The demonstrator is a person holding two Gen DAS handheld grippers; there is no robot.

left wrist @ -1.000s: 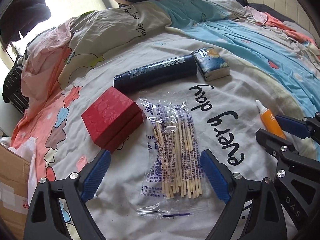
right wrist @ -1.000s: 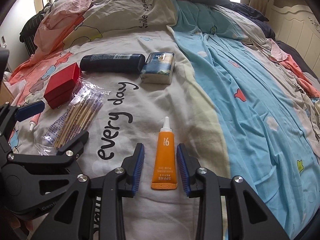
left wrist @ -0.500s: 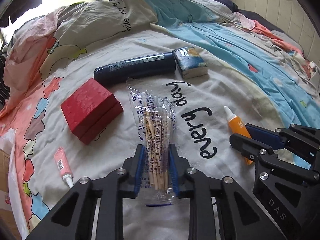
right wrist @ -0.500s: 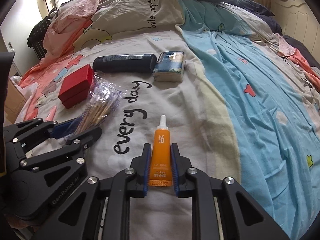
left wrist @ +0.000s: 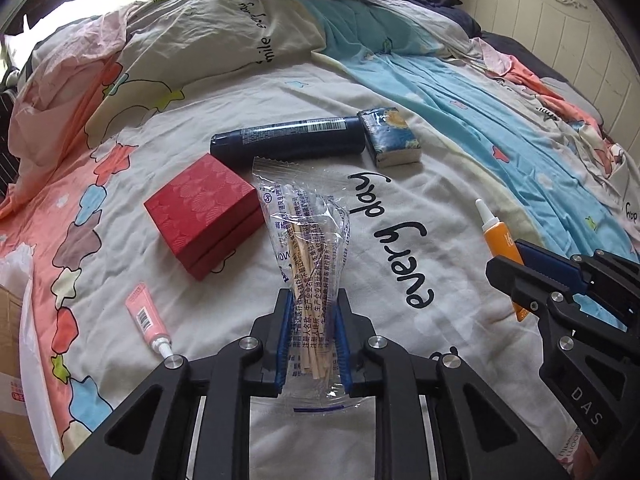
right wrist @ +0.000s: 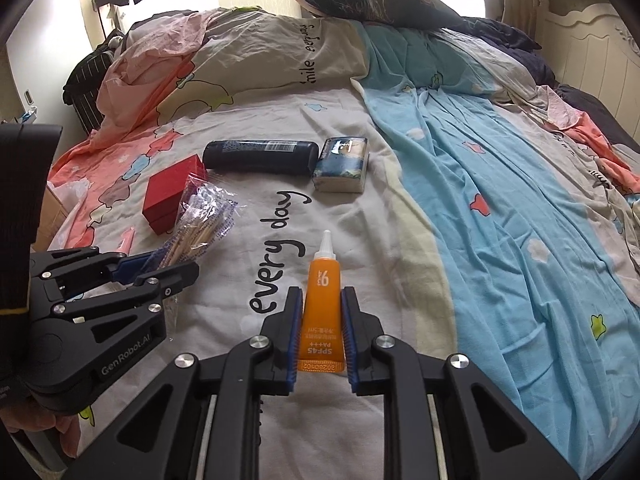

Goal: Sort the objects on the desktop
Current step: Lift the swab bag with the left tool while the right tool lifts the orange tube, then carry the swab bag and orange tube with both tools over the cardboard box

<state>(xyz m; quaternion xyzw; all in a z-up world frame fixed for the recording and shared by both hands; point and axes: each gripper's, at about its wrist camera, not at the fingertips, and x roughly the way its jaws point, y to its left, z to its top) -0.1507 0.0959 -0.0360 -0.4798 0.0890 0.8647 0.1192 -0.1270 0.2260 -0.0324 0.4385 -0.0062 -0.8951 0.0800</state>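
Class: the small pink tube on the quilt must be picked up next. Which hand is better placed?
Left, probably: the pink tube lies beside the left gripper, far from the right gripper. Both grippers are full.

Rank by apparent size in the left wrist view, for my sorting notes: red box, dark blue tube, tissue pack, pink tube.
1. red box and dark blue tube, too close to separate
2. tissue pack
3. pink tube, though it lies nearest the camera
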